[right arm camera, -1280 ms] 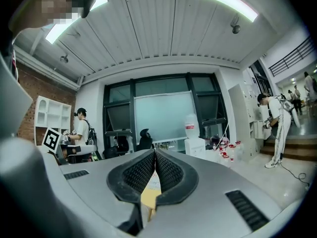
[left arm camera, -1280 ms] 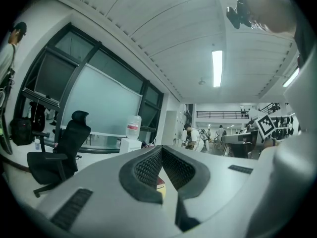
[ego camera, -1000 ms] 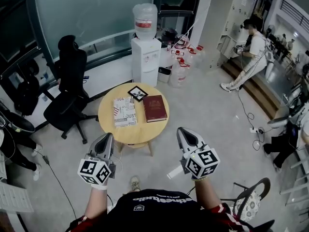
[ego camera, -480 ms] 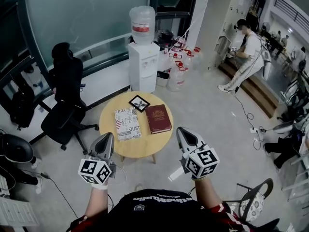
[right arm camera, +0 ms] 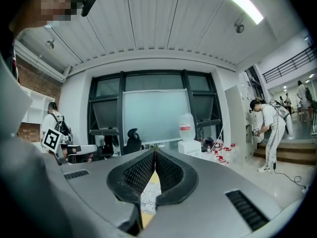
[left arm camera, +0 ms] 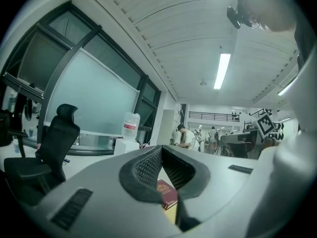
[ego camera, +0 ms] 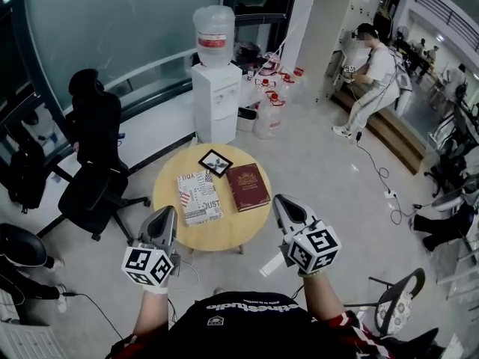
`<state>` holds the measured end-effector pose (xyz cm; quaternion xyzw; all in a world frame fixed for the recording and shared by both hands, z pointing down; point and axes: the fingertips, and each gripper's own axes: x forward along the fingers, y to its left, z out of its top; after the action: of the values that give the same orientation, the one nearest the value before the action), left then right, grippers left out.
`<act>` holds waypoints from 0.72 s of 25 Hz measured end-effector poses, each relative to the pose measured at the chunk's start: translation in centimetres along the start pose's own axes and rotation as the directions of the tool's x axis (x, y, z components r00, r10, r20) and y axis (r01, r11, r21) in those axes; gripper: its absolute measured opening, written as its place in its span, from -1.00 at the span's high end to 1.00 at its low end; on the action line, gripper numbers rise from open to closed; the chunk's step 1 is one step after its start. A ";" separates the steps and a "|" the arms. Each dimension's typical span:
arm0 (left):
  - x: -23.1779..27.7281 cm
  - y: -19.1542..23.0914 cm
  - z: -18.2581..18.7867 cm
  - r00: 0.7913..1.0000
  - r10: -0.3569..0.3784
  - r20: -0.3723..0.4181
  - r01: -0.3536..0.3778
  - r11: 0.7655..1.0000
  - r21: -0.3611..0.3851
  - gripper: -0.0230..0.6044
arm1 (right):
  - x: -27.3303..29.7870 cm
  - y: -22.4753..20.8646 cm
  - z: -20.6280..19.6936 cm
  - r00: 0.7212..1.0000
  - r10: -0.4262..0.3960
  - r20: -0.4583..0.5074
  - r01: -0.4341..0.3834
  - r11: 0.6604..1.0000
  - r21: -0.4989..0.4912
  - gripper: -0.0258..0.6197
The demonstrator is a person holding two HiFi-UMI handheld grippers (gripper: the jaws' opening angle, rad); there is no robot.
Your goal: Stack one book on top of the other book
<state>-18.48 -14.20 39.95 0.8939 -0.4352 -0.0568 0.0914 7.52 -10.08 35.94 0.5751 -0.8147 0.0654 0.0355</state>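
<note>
Two books lie side by side on a round wooden table (ego camera: pixel 217 234): a white patterned book (ego camera: pixel 199 196) on the left and a dark red book (ego camera: pixel 248 186) on the right. My left gripper (ego camera: pixel 166 215) and right gripper (ego camera: pixel 284 203) hover over the floor short of the table's near edge. Both are shut and empty, pointing toward the table. Through the gap under its closed tips, the left gripper (left arm camera: pixel 161 148) view shows the red book (left arm camera: pixel 168 194). The same gap in the right gripper (right arm camera: pixel 155 152) view shows the white book (right arm camera: pixel 148 198).
A small black framed picture (ego camera: pixel 215 161) lies on the table behind the books. A water dispenser (ego camera: pixel 214 81) and floor bottles (ego camera: pixel 269 103) stand beyond it. A black office chair (ego camera: pixel 93 155) is at the left, and another chair (ego camera: pixel 397 309) at the lower right. A person (ego camera: pixel 372 73) stands far right.
The table and books have drawn a little nearer to both grippers. Both grippers stay shut and keep their places side by side.
</note>
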 end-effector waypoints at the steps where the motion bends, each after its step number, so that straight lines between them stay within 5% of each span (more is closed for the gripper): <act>1: 0.0 0.4 0.0 1.000 -0.001 0.001 0.001 1.000 -0.003 0.87 | 0.3 0.2 0.0 1.000 -0.002 0.000 0.002 1.000 -0.002 0.83; 18: 2.4 0.4 -2.2 0.999 -0.045 -0.019 0.044 0.998 -0.037 0.87 | -0.2 -1.6 -1.4 0.998 -0.055 -0.036 0.055 0.998 -0.008 0.83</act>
<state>-16.95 -16.08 42.16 0.9020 -0.4132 -0.0578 0.1110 9.09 -10.26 37.36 0.5960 -0.7980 0.0720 0.0539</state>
